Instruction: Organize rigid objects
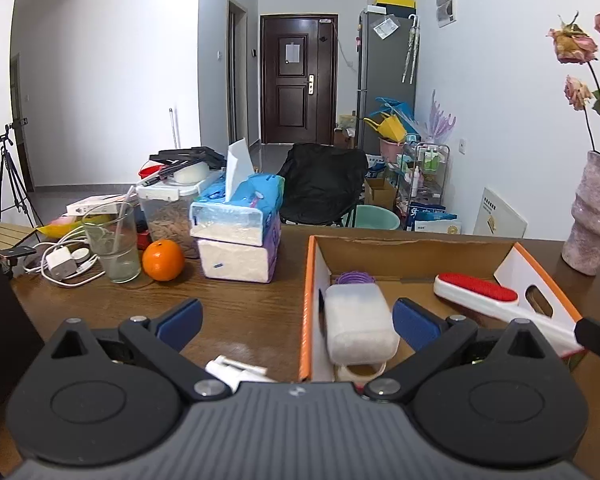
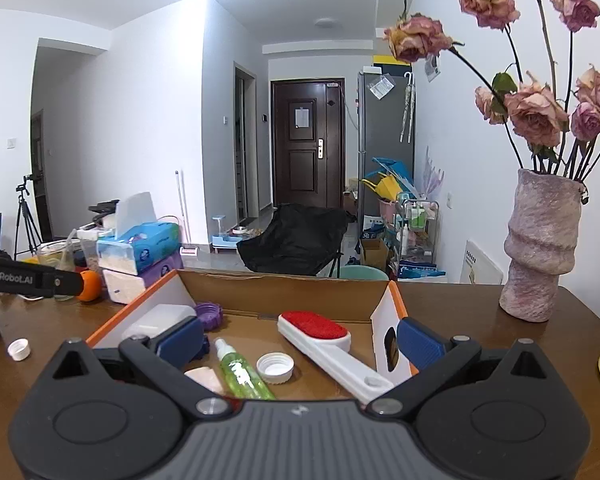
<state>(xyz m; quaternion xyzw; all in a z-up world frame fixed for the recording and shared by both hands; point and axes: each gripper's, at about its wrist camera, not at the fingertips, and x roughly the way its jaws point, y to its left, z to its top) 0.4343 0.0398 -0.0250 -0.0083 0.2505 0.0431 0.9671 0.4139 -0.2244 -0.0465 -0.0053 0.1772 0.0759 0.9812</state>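
Note:
An orange-edged cardboard box (image 1: 307, 304) (image 2: 392, 300) stands on the brown wooden table. It holds a white plastic container (image 1: 358, 328) (image 2: 160, 320), a purple lid (image 1: 354, 279) (image 2: 209, 314), a red-and-white lint brush (image 1: 476, 294) (image 2: 320, 340), a green spray bottle (image 2: 240, 372), a white cap (image 2: 275, 367) and a tape roll (image 1: 360, 372). My left gripper (image 1: 298, 320) is open and straddles the box's left wall. My right gripper (image 2: 300, 340) is open above the box's near right part, holding nothing. A small white cap (image 2: 19, 349) and a white plastic piece (image 1: 236, 370) lie on the table left of the box.
Left of the box are stacked tissue packs (image 1: 236, 236), an orange (image 1: 163, 260), a drinking glass (image 1: 112, 248) and a charger with cables (image 1: 62, 264). A pink vase of dried roses (image 2: 540, 252) stands at the table's right. A black chair (image 1: 320, 184) stands beyond the far edge.

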